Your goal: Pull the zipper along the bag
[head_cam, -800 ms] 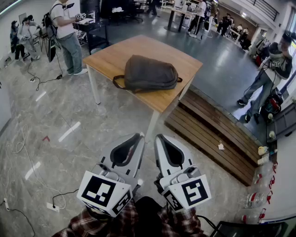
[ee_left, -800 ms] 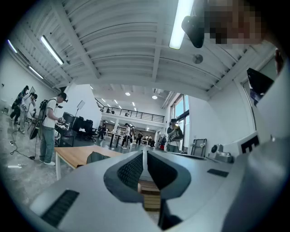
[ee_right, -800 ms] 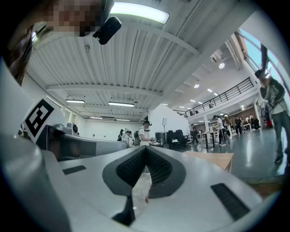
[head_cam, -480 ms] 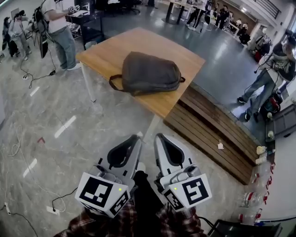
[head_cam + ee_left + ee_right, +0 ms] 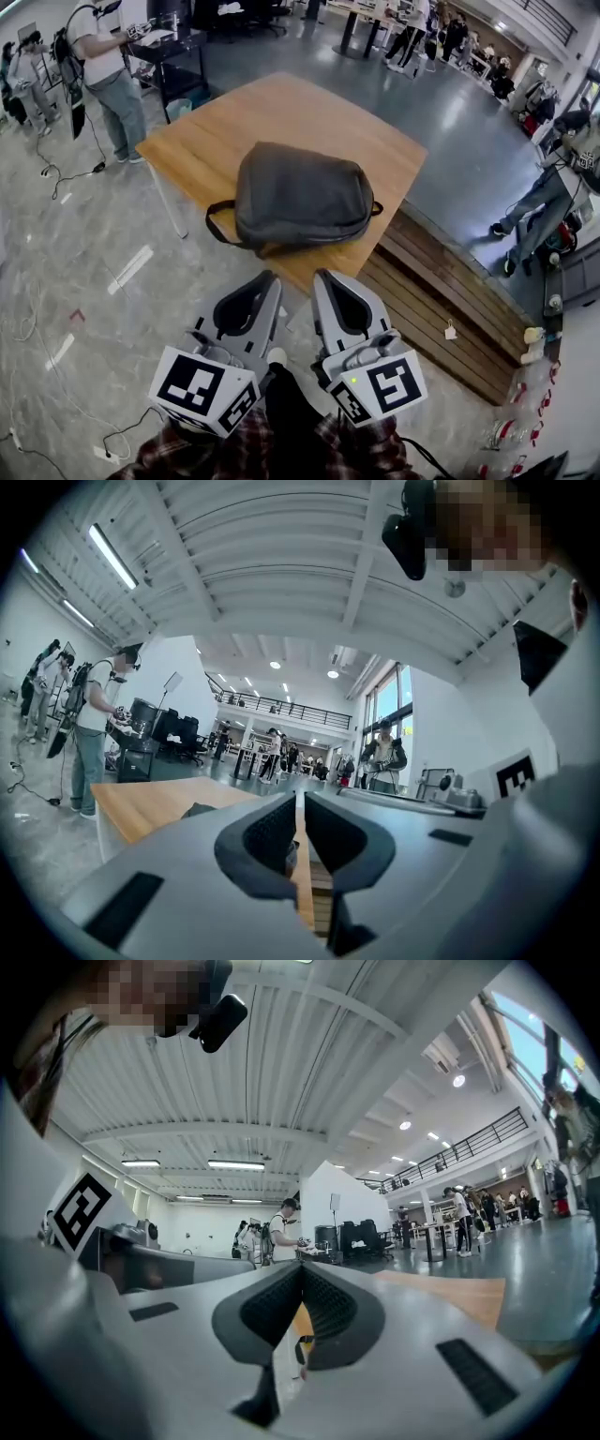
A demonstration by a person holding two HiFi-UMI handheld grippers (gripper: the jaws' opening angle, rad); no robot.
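A dark grey backpack [image 5: 302, 199] lies flat on a wooden table [image 5: 197, 131], its handle strap hanging toward the near left edge. No zipper pull can be made out from here. My left gripper [image 5: 273, 278] and right gripper [image 5: 322, 278] are held side by side below the table's near corner, well short of the bag. Both are shut with nothing between the jaws. In the left gripper view the left gripper [image 5: 299, 799] points level over the table [image 5: 141, 803]; the right gripper [image 5: 301, 1269] looks level as well.
A low slatted wooden platform [image 5: 450, 281] lies right of the table. A person [image 5: 98, 75] stands by a black cart at the far left, another person [image 5: 553, 187] at the right. Cables [image 5: 37, 309] trail over the grey floor on the left.
The table and backpack have come closer and lower in the head view. Both grippers stay shut, side by side.
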